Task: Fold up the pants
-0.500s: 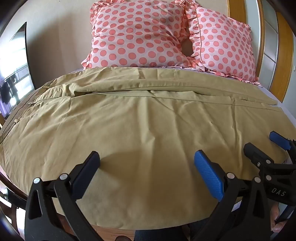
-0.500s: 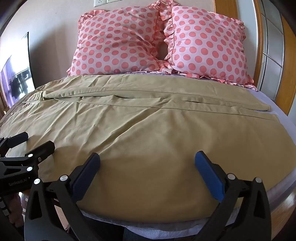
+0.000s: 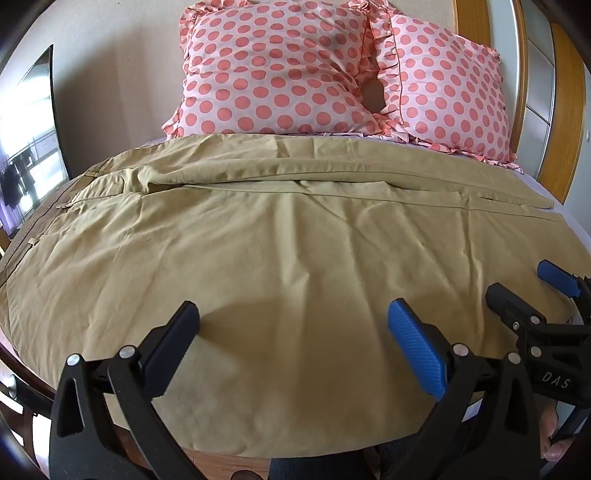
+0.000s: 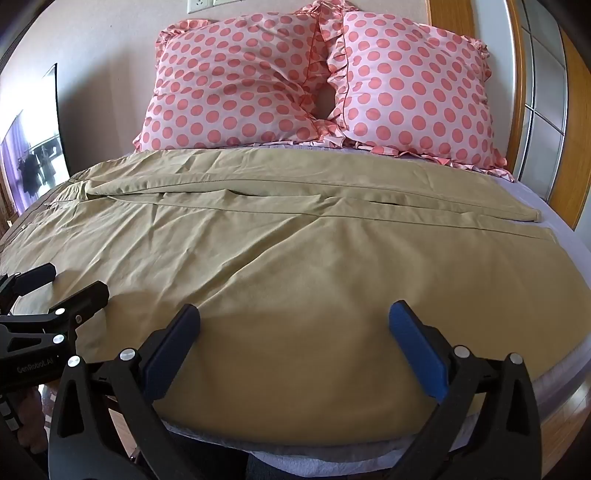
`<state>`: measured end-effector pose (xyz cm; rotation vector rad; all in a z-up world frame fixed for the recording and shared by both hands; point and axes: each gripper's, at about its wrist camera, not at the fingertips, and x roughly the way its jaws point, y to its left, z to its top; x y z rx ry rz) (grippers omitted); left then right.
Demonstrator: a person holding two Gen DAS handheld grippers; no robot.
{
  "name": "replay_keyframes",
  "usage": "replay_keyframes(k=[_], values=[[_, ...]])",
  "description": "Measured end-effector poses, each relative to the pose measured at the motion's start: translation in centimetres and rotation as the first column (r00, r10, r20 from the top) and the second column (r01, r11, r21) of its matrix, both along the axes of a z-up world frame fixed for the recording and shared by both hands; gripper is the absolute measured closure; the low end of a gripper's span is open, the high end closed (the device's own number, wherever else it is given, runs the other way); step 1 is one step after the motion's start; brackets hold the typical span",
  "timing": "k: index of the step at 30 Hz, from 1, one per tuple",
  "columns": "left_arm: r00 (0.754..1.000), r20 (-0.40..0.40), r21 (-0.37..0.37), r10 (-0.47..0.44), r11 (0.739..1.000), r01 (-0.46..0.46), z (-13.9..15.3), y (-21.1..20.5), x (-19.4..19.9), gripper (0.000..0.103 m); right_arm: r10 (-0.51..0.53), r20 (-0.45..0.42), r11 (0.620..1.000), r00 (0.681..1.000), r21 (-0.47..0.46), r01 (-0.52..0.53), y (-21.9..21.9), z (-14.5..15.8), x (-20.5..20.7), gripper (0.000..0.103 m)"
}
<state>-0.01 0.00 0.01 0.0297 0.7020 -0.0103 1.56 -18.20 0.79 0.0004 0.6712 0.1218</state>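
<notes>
Khaki pants (image 3: pixel 280 236) lie spread flat across the bed, waistband at the left, leg hems at the right; they also fill the right wrist view (image 4: pixel 295 251). One leg lies behind the other, with a long seam between them. My left gripper (image 3: pixel 293 339) is open and empty, low over the near edge of the pants. My right gripper (image 4: pixel 294 339) is open and empty over the near edge further right. Each shows in the other's view: the right gripper (image 3: pixel 524 284) at the right edge, the left gripper (image 4: pixel 70 280) at the left edge.
Two pink polka-dot pillows (image 3: pixel 280 70) (image 4: pixel 413 88) lean on the wall at the head of the bed. A wooden frame (image 4: pixel 443 14) and closet door stand at the right. A mirror (image 3: pixel 26 140) is at the left. The lilac sheet (image 4: pixel 576 236) shows at the right.
Both grippers have stayed open and nearly still; the views shifted only slightly. The pants have not moved.
</notes>
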Motion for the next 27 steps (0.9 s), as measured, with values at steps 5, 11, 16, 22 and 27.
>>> replay_keyframes(k=[5,11,16,22,27], values=[[1.000,0.000,0.000,0.000,1.000,0.000,0.00,0.00,0.00,0.002,0.001,0.000,1.000,1.000,0.000,-0.001,0.00,-0.14,-0.01,0.001],[1.000,0.002,0.001,0.000,1.000,0.000,0.01,0.00,0.00,0.002,-0.001,0.000,1.000,1.000,0.000,0.001,0.01,-0.10,0.03,0.001],[1.000,0.002,0.001,0.000,1.000,0.000,0.01,0.00,0.00,0.002,-0.001,0.000,1.000,1.000,0.000,0.001,0.00,-0.04,0.05,0.001],[1.000,0.003,0.001,0.000,1.000,0.000,0.01,0.00,0.00,0.002,0.000,0.001,1.000,1.000,0.000,0.000,0.00,0.03,0.08,0.001],[1.000,0.003,0.001,0.000,1.000,0.000,0.01,0.00,0.00,0.002,0.000,0.002,1.000,1.000,0.000,0.000,-0.01,0.09,0.11,0.001]])
